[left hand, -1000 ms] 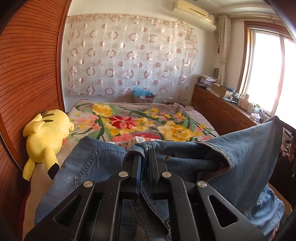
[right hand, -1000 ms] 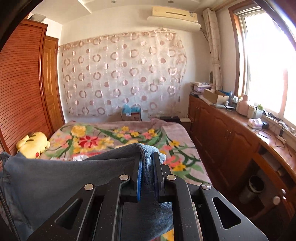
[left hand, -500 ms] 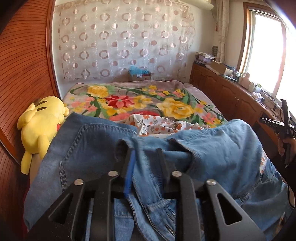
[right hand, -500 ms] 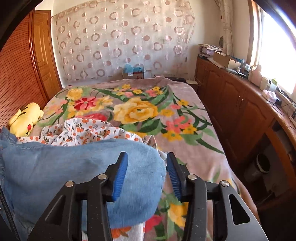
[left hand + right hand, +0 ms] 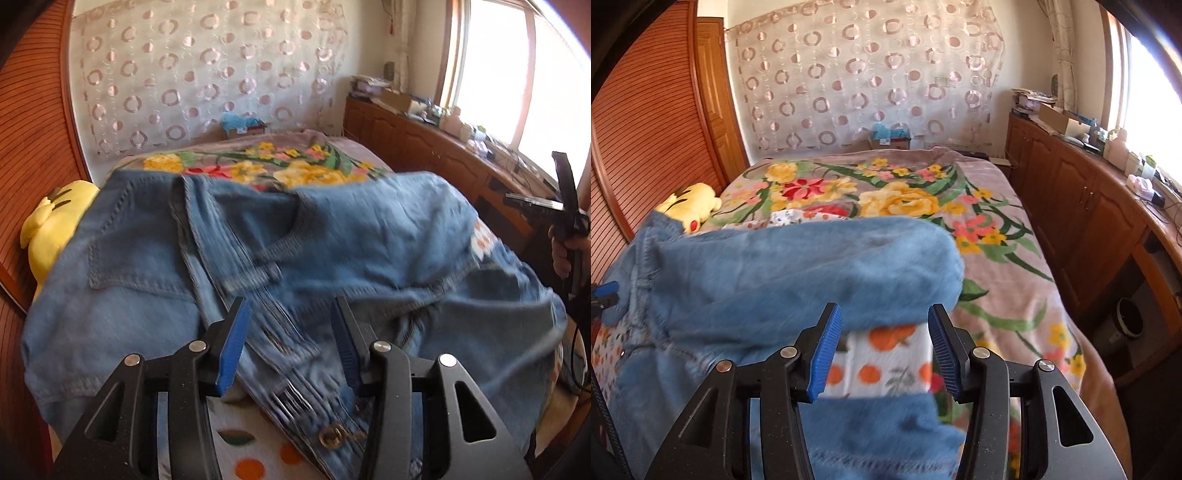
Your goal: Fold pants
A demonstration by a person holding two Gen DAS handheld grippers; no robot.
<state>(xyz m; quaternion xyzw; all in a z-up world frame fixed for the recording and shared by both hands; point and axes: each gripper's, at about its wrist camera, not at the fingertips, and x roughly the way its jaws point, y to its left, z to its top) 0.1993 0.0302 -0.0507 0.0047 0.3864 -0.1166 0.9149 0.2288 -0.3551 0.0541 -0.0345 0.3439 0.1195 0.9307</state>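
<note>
Floral bedspread (image 5: 990,229) under jeans (image 5: 332,240), button (image 5: 330,435) left-view only

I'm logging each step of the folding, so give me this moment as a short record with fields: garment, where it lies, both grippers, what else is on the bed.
garment: blue jeans, folded over
surface: floral bedspread
left hand-held gripper: open, jaws just opened, denim between the pads, not pinched
right hand-held gripper: open, just opened, released
also on bed: yellow plush toy, orange-print cloth under the jeans
</note>
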